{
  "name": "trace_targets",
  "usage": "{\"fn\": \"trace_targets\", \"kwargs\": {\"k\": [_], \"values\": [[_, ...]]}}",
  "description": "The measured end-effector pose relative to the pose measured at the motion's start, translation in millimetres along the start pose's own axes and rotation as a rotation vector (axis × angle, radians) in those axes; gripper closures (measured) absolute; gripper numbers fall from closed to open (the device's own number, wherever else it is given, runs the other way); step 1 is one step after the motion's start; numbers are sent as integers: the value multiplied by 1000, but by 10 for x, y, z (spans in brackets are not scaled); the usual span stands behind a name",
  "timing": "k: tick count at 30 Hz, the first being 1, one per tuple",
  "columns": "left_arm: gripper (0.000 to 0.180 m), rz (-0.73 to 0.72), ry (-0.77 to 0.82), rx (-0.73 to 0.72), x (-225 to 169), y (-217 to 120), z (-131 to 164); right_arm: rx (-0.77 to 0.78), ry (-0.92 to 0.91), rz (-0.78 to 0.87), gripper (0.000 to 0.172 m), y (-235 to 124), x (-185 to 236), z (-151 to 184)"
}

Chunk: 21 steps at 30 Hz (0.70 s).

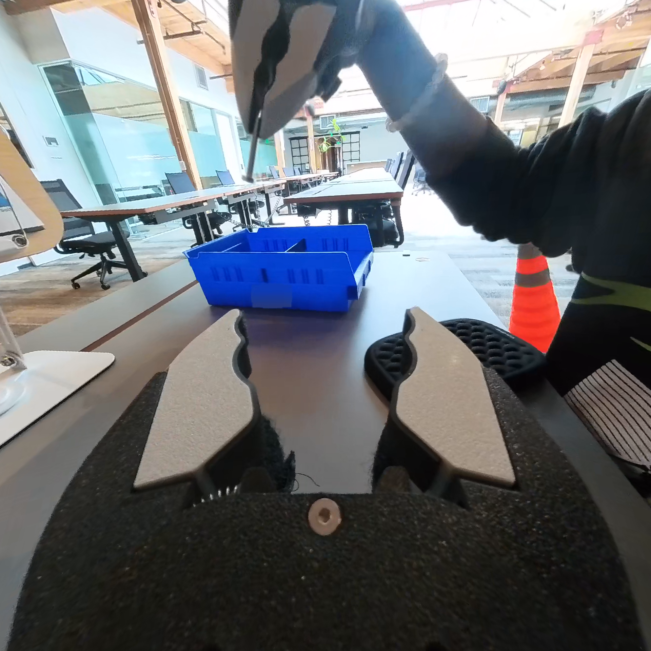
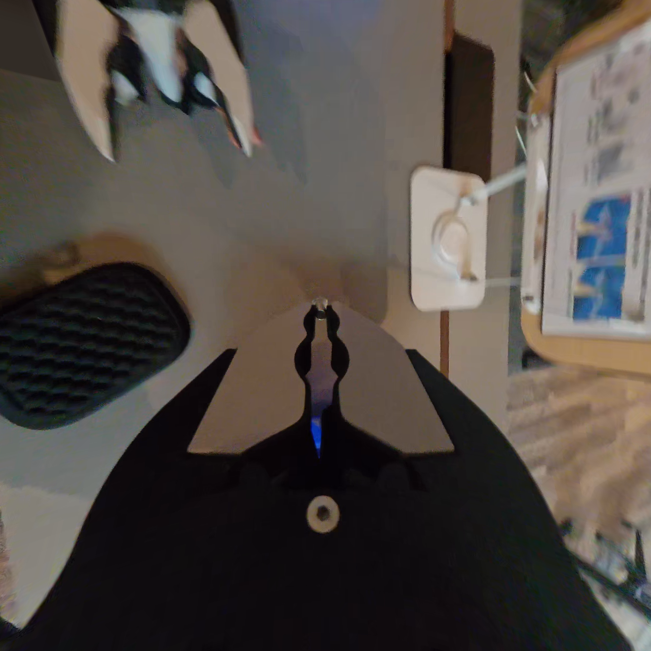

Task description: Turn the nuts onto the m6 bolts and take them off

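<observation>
Left wrist view: at 12 o'clock a blue bin (image 1: 281,267) sits on the table (image 1: 317,370); its contents are hidden by its wall. The left gripper (image 1: 324,317) gapes wide, holding nothing. A black pad (image 1: 493,345) lies at 3 o'clock. Above, the right gripper (image 1: 259,119) pinches a bolt (image 1: 253,155).

Right wrist view: the bolt (image 2: 320,310) is clamped at the fingertips. A white stand (image 2: 447,239) sits at 2 o'clock.

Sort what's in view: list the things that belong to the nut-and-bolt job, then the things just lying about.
Job: bolt pinched in right gripper; open, empty left gripper; blue bin.

Lying about: black mesh pad; white stand base; orange cone; instruction board.
</observation>
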<state>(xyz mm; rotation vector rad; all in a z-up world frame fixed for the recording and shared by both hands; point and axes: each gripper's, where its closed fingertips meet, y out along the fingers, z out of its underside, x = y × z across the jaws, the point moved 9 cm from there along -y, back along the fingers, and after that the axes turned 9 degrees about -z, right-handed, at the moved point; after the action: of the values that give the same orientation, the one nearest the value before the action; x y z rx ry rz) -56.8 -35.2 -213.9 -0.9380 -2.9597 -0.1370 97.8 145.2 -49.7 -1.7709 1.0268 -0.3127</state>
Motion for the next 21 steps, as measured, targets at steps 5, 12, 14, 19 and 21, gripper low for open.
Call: {"fn": "trace_targets", "kwargs": {"k": [5,12,14,19,21], "values": [[99,-9,6,2,17,-1,15,74,267,111,166,-148,-349,782],[100,-17,2,15,42,-2,45,25,615,252,166,-16,-694,1823],[100,-20,4,21,48,0,55,36,692,281,166,76,-749,2068],[100,-26,3,30,66,1,76,116,858,286,166,379,-836,2559],[100,-31,3,35,74,1,85,184,914,252,166,489,-867,2703]]}}
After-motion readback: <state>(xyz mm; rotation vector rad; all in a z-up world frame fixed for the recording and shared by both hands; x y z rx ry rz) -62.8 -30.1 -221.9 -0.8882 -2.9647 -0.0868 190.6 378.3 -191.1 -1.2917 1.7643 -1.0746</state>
